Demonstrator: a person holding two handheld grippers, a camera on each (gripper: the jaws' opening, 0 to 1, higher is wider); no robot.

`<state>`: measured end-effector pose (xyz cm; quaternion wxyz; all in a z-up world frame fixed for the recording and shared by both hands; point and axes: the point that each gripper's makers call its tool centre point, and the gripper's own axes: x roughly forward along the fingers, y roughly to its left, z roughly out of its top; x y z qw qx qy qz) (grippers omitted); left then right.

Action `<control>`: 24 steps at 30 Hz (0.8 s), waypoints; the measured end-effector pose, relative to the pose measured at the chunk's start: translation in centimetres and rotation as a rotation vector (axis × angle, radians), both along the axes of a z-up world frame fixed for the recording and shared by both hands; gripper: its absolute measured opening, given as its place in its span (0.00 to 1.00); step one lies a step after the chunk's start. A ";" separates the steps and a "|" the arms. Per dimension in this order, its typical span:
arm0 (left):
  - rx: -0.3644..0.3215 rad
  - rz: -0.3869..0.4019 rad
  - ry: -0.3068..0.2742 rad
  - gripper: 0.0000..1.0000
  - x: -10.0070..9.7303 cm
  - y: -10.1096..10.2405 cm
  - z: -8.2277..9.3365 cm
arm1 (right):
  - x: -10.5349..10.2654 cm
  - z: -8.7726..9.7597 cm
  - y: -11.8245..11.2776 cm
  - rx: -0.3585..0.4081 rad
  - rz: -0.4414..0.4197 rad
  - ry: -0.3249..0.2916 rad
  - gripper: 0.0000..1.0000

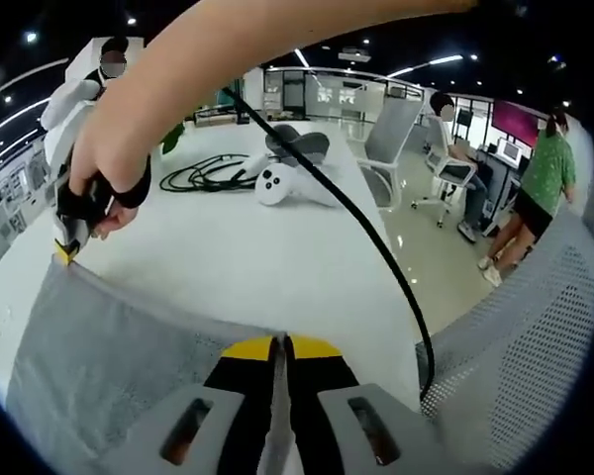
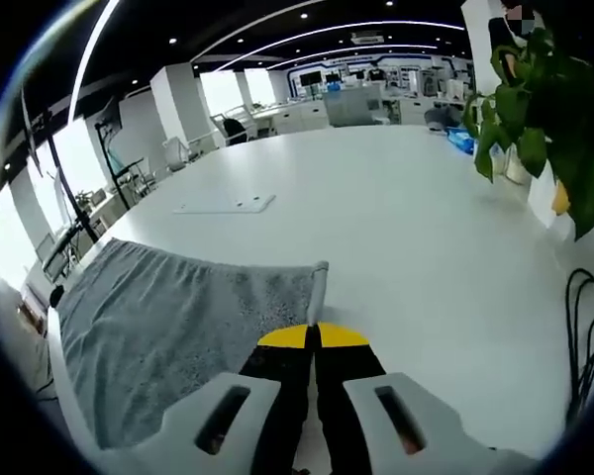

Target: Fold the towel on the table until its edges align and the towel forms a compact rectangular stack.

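A grey towel [image 1: 109, 366] lies spread on the white table [image 1: 267, 257], with one edge pulled taut between the two grippers. My left gripper [image 1: 282, 346] is shut on that edge, its yellow-tipped jaws pressed together over the cloth. At the upper left, a person's hand holds my right gripper [image 1: 64, 254], which pinches the towel's far corner. In the right gripper view, the right gripper [image 2: 312, 337] is shut on the towel [image 2: 178, 327] where its white-hemmed side edge runs down into the jaws.
A white controller [image 1: 275, 184] and coiled black cables [image 1: 208, 173] lie further along the table. A black cable [image 1: 376, 247] crosses above it. A mesh chair [image 1: 535, 327] stands on the right, with people beyond. In the right gripper view there are a potted plant [image 2: 544, 109], cables [image 2: 586, 327] and a flat white plate [image 2: 225, 205].
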<state>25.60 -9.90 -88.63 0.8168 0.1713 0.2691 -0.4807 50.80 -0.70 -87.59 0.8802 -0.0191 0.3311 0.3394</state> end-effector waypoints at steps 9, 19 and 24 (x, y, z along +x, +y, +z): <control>-0.080 0.008 -0.042 0.04 0.0 -0.5 3.6 | 0.0 2.3 -0.4 0.035 -0.036 -0.005 0.00; -0.140 0.019 -0.091 0.04 0.2 -0.8 7.3 | 0.0 5.1 -0.4 0.074 -0.055 -0.035 0.00; -0.180 0.040 -0.103 0.04 0.0 -0.2 8.9 | -0.2 6.6 -0.1 0.115 -0.065 -0.041 0.00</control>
